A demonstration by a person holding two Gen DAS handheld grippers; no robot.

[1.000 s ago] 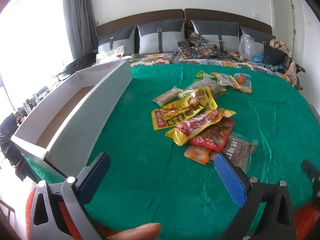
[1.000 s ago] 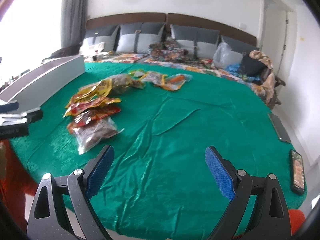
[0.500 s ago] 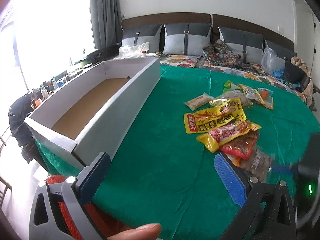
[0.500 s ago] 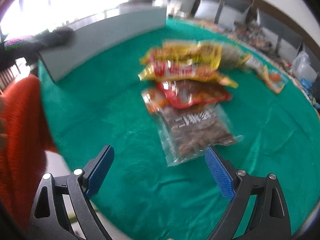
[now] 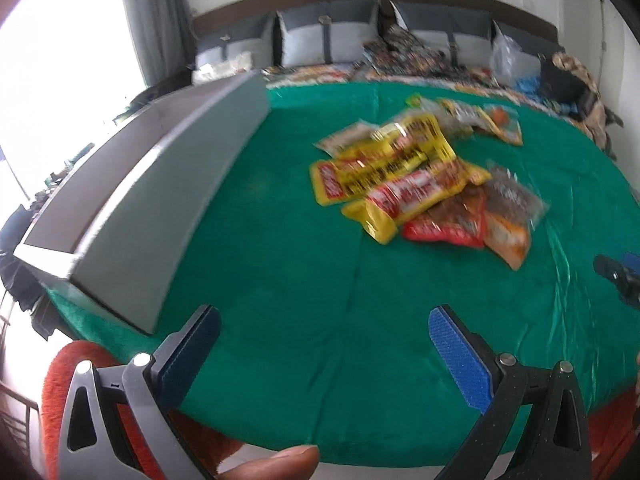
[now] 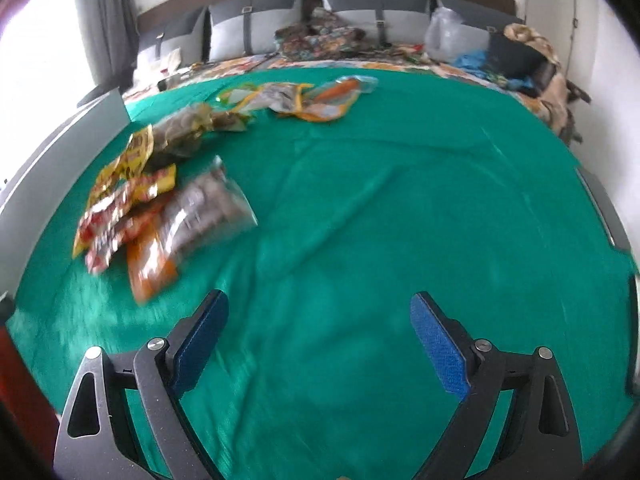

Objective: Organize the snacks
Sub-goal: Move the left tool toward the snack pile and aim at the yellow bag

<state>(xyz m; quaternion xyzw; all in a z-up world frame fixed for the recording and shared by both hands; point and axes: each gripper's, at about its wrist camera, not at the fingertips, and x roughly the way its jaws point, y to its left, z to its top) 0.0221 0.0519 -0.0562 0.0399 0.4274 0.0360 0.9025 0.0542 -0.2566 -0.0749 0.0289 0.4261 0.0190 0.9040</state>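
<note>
A pile of snack packets lies on a green cloth point(image 5: 280, 280): yellow packets point(image 5: 384, 160), a red one point(image 5: 448, 224), an orange one point(image 5: 506, 236) and a clear bag of brown snacks point(image 5: 516, 196). The right wrist view shows the same pile point(image 6: 160, 204) at the left, with more packets point(image 6: 308, 98) farther back. A long grey open box point(image 5: 168, 184) stands left of the pile. My left gripper point(image 5: 324, 332) is open and empty above the near cloth. My right gripper point(image 6: 320, 320) is open and empty, right of the pile.
Grey pillows point(image 6: 360, 4) and a brown headboard line the back. Patterned fabric, a plastic bag point(image 6: 444, 36) and dark clothing point(image 6: 516, 56) lie behind the cloth. Red fabric point(image 5: 72, 364) is at the near left edge. A fingertip point(image 5: 276, 464) shows at the bottom.
Both views have swung. The left view turned right, so the box moved left and the pile more central. The right view pulled back and turned right, so the pile sits at its left.
</note>
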